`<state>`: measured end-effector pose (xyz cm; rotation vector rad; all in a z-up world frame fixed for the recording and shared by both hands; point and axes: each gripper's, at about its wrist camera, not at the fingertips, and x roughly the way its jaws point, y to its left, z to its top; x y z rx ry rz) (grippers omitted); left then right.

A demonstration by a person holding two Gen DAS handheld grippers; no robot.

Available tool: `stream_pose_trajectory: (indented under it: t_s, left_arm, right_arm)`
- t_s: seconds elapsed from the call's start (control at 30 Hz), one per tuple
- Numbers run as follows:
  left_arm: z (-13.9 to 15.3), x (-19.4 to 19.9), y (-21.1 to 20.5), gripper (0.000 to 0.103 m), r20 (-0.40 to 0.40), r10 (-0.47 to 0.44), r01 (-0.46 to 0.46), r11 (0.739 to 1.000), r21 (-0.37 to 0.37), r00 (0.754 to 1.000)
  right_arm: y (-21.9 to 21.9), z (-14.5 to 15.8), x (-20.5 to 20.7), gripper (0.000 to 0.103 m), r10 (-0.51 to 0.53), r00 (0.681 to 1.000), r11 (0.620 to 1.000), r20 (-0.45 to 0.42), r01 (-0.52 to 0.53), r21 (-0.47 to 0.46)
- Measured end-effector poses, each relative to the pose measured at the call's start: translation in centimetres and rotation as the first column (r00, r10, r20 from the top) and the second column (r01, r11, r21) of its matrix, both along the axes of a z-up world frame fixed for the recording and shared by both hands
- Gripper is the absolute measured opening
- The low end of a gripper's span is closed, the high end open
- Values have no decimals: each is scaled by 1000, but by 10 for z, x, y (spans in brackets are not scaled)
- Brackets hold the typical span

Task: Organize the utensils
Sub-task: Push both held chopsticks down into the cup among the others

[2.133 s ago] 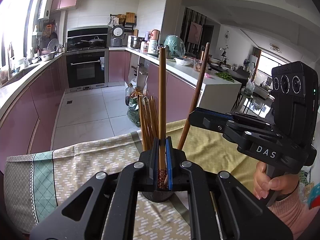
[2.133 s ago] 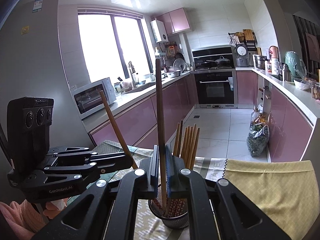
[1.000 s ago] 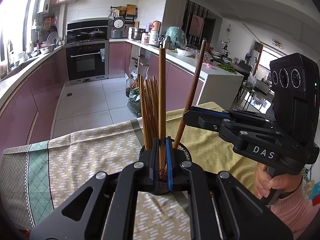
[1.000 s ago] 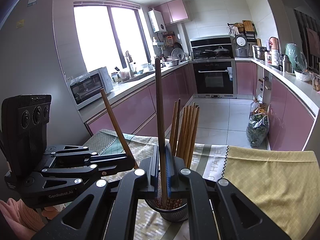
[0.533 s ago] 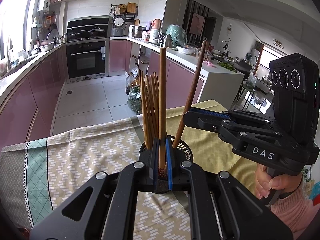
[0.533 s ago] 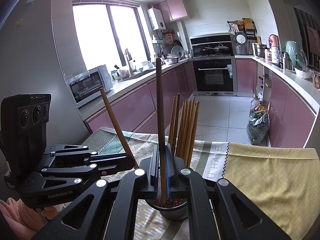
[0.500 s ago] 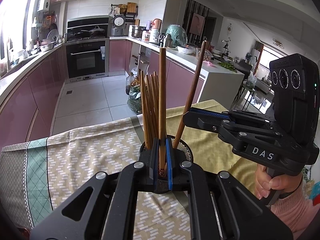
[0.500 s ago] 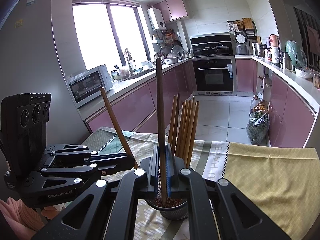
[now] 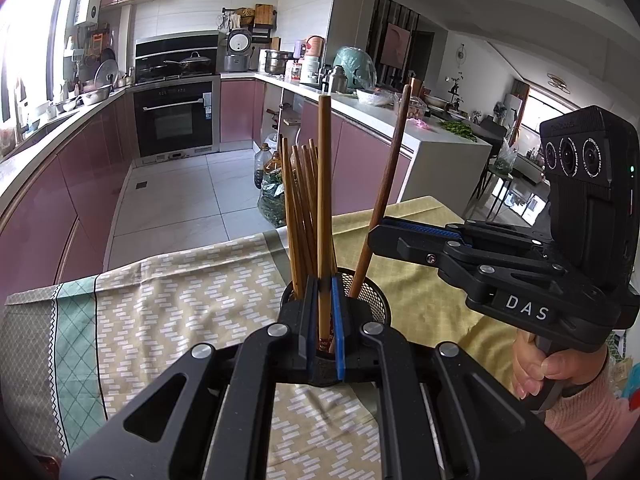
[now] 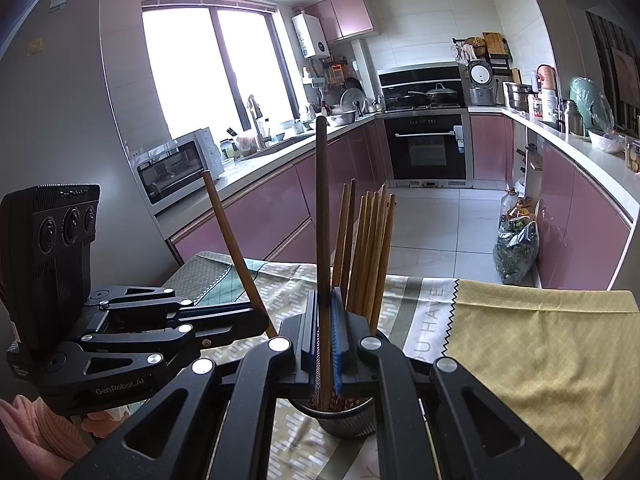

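Note:
A black mesh holder [image 9: 370, 294] [image 10: 348, 420] stands on the tablecloth with several wooden chopsticks [image 9: 298, 208] [image 10: 368, 248] upright in it. My left gripper [image 9: 325, 300] is shut on one upright chopstick [image 9: 324, 184], whose patterned lower end sits in the holder's mouth. My right gripper [image 10: 326, 312] is shut on a darker chopstick [image 10: 322, 208] that dips into the holder. Each gripper shows in the other's view: the right one [image 9: 374, 236] with its leaning chopstick [image 9: 390, 168], the left one [image 10: 262, 320] with its slanted chopstick [image 10: 232, 236].
The patterned tablecloth [image 9: 180, 300] ends at the table's far edge, with the tiled kitchen floor beyond. A yellow cloth [image 10: 540, 340] covers the right side. A person's hand [image 9: 548, 372] in a pink sleeve holds the right gripper's handle. Pink cabinets line both walls.
Compared with two seconds ago, the holder and its bundle sit higher and larger in both views. Over the last half second nothing visibly moved.

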<state>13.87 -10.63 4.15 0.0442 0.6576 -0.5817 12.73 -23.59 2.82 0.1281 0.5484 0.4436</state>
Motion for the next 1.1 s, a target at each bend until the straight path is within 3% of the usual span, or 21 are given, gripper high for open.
stream_pose_trajectory:
  t_s: [1.1]
  left_arm:
    - [-12, 22, -6, 7, -8, 8, -8, 1000, 26, 1000]
  right_arm:
    - [9, -3, 16, 5, -9, 999, 1000, -34, 8, -16]
